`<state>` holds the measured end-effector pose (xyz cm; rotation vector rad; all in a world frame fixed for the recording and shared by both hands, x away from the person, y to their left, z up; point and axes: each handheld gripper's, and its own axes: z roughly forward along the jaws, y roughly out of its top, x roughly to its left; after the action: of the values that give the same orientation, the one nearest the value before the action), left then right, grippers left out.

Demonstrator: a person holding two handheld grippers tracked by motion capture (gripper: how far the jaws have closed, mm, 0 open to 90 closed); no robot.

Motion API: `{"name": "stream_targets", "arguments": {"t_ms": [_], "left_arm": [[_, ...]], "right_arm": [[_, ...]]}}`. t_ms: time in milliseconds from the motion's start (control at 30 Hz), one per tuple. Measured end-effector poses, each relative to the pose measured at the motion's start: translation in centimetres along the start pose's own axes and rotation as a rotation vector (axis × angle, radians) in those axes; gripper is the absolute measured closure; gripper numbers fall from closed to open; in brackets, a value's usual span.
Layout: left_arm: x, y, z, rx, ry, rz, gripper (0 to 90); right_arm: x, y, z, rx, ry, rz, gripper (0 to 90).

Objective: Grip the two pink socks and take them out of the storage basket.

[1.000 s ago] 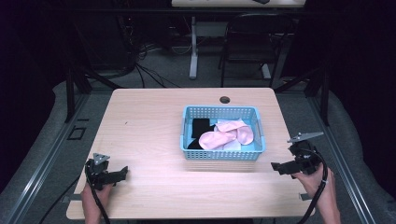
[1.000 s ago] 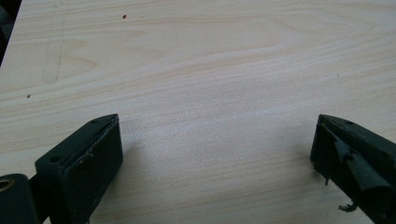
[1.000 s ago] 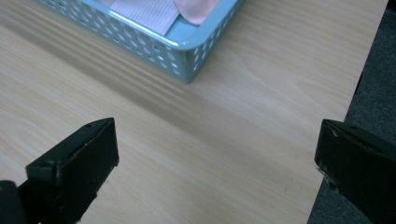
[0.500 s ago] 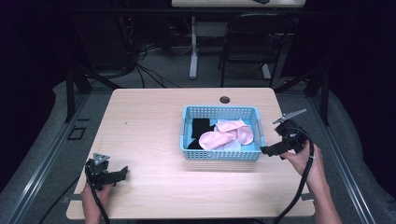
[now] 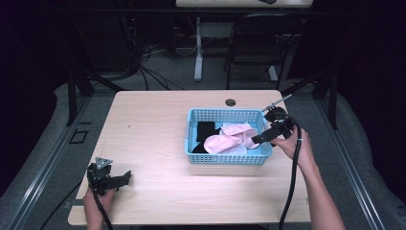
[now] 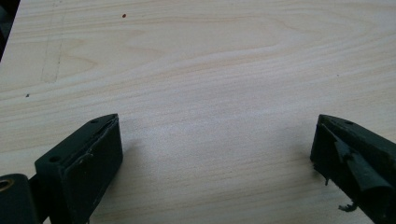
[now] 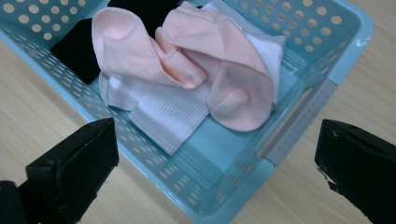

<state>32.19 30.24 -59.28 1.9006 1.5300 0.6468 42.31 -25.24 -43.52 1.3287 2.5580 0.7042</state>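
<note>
A light blue perforated basket (image 5: 227, 158) stands on the right half of the wooden table (image 5: 153, 129). It holds pink socks (image 5: 225, 142), a white ribbed sock (image 7: 170, 114) and black socks (image 5: 205, 129). My right gripper (image 5: 258, 139) hovers over the basket's right rim, open, with nothing between its jaws; in the right gripper view the basket (image 7: 224, 186) and pink socks (image 7: 187, 60) lie just ahead. My left gripper (image 5: 125, 178) rests low at the table's front left corner, open, facing bare wood (image 6: 210, 93).
A small round cable hole (image 5: 230, 102) sits in the table's far edge behind the basket. Beyond the table are a dark chair (image 5: 261, 43), desk legs and floor cables. Bare wood spreads across the table's left and front.
My right gripper has risen from the table's right front edge and moved forward and left, over the basket's right rim. The left gripper has stayed put.
</note>
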Motion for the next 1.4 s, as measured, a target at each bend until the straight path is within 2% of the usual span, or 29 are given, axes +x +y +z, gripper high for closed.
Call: {"name": "stream_targets", "arguments": {"t_ms": [233, 467, 533, 567, 600, 667, 733, 767, 800, 833, 867, 933, 967, 1033, 1067, 1133, 1200, 1233, 1333, 1400], "left_arm": [[0.0, 0.0, 0.0, 0.0, 0.0, 0.0, 2.3], [0.0, 0.0, 0.0, 0.0, 0.0, 0.0, 2.3], [0.0, 0.0, 0.0, 0.0, 0.0, 0.0, 2.3], [0.0, 0.0, 0.0, 0.0, 0.0, 0.001, 2.3], [0.0, 0.0, 0.0, 0.0, 0.0, 0.0, 2.3], [0.0, 0.0, 0.0, 0.0, 0.0, 0.0, 2.4], [0.0, 0.0, 0.0, 0.0, 0.0, 0.0, 2.3], [0.0, 0.0, 0.0, 0.0, 0.0, 0.0, 2.3], [0.0, 0.0, 0.0, 0.0, 0.0, 0.0, 2.3], [0.0, 0.0, 0.0, 0.0, 0.0, 0.0, 2.3], [0.0, 0.0, 0.0, 0.0, 0.0, 0.0, 2.3], [0.0, 0.0, 0.0, 0.0, 0.0, 0.0, 2.3], [0.0, 0.0, 0.0, 0.0, 0.0, 0.0, 2.3], [0.0, 0.0, 0.0, 0.0, 0.0, 0.0, 2.3], [0.0, 0.0, 0.0, 0.0, 0.0, 0.0, 2.3], [0.0, 0.0, 0.0, 0.0, 0.0, 0.0, 2.3], [0.0, 0.0, 0.0, 0.0, 0.0, 0.0, 2.3], [0.0, 0.0, 0.0, 0.0, 0.0, 0.0, 2.3], [0.0, 0.0, 0.0, 0.0, 0.0, 0.0, 2.3], [0.0, 0.0, 0.0, 0.001, 0.0, 0.0, 2.3]], "right_arm": [[0.2, 2.4, 2.1, 0.042, 0.022, -0.017, 0.0], [-0.4, 3.7, 4.3, 0.067, 0.004, -0.016, 3.9], [-0.9, 4.1, 5.4, 0.081, -0.004, 0.002, 6.3], [-0.9, 4.1, 5.4, 0.081, -0.004, 0.002, 6.3], [-1.4, 4.3, 6.1, 0.105, -0.002, 0.025, 7.3], [-1.6, 4.4, 6.4, 0.109, 0.002, 0.024, 9.1], [-2.1, 4.6, 7.5, 0.122, 0.001, 0.064, 15.9], [-2.1, 4.6, 7.5, 0.122, 0.001, 0.064, 15.9], [-2.2, 4.7, 7.8, 0.129, 0.0, 0.07, 19.5], [-2.5, 4.8, 8.3, 0.136, -0.005, 0.089, 30.3], [-2.6, 4.9, 8.6, 0.144, -0.006, 0.105, 34.6], [-2.7, 5.0, 8.8, 0.156, -0.012, 0.113, 35.6], [-2.8, 5.1, 9.3, 0.172, -0.019, 0.122, 42.1], [-2.8, 5.0, 9.7, 0.159, -0.03, 0.135, 43.0], [-2.9, 5.1, 9.9, 0.182, -0.035, 0.127, 50.3], [-2.8, 4.9, 10.2, 0.17, -0.034, 0.141, 53.1], [-2.7, 4.8, 10.4, 0.188, -0.047, 0.135, 67.1], [-2.7, 4.8, 10.4, 0.188, -0.047, 0.135, 67.1], [-2.6, 4.7, 10.5, 0.189, -0.042, 0.132, 76.5], [-2.6, 4.7, 10.3, 0.202, -0.039, 0.12, 79.3]]}}
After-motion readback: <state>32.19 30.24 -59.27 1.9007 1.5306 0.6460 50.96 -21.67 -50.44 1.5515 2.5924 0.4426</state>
